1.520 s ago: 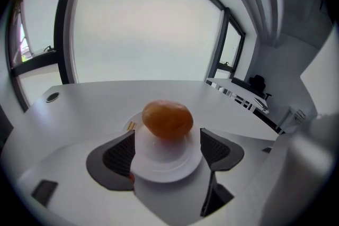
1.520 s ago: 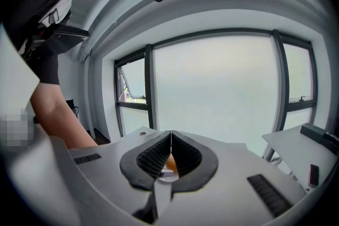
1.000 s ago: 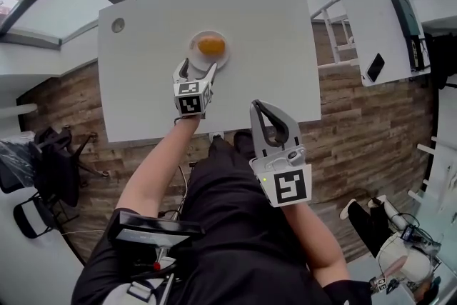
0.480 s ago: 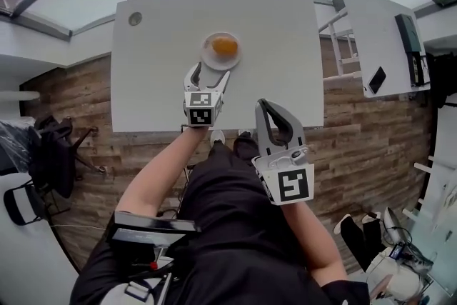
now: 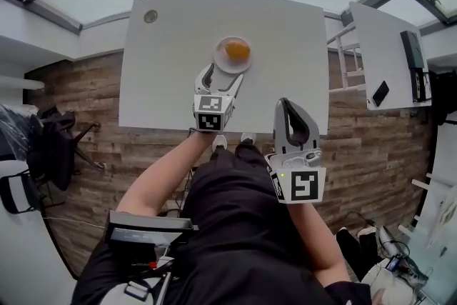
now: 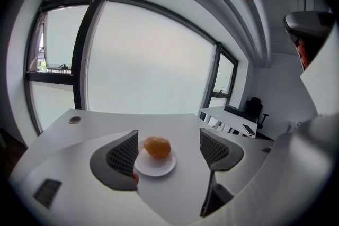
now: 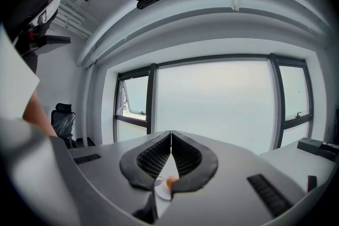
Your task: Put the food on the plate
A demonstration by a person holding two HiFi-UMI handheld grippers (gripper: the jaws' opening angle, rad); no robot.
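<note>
**Q:** Two grippers are in the head view. How do they stand?

**A:** The left gripper (image 5: 223, 75) is at centre frame over the white table (image 5: 164, 75). Its jaws are spread wide with nothing between the pads. They point toward the top of the frame and end just short of the plate (image 5: 221, 65).

**Q:** And the food?

**A:** The food (image 5: 237, 50), an orange roundish piece, lies on that small white plate at upper centre. In the left gripper view it sits in the gap between the open jaws but beyond them, touching neither. The left jaw overlaps the plate's rim in the picture.

**Q:** The other one?

**A:** The right gripper (image 5: 289, 105) is lower right of centre, at the table's near edge, above the person's dark clothing (image 5: 235, 225). Its own view shows the jaw tips pressed together, gripping nothing. The plate and food peek through the opening below the tips.

**Q:** Anything else?

**A:** A round disc (image 5: 151, 16) sits in the table's upper-left corner. A second table (image 5: 378, 46) at the right edge carries a dark phone (image 5: 380, 93). A black chair (image 5: 50, 146) stands at the left on the wood floor (image 5: 86, 103).
</note>
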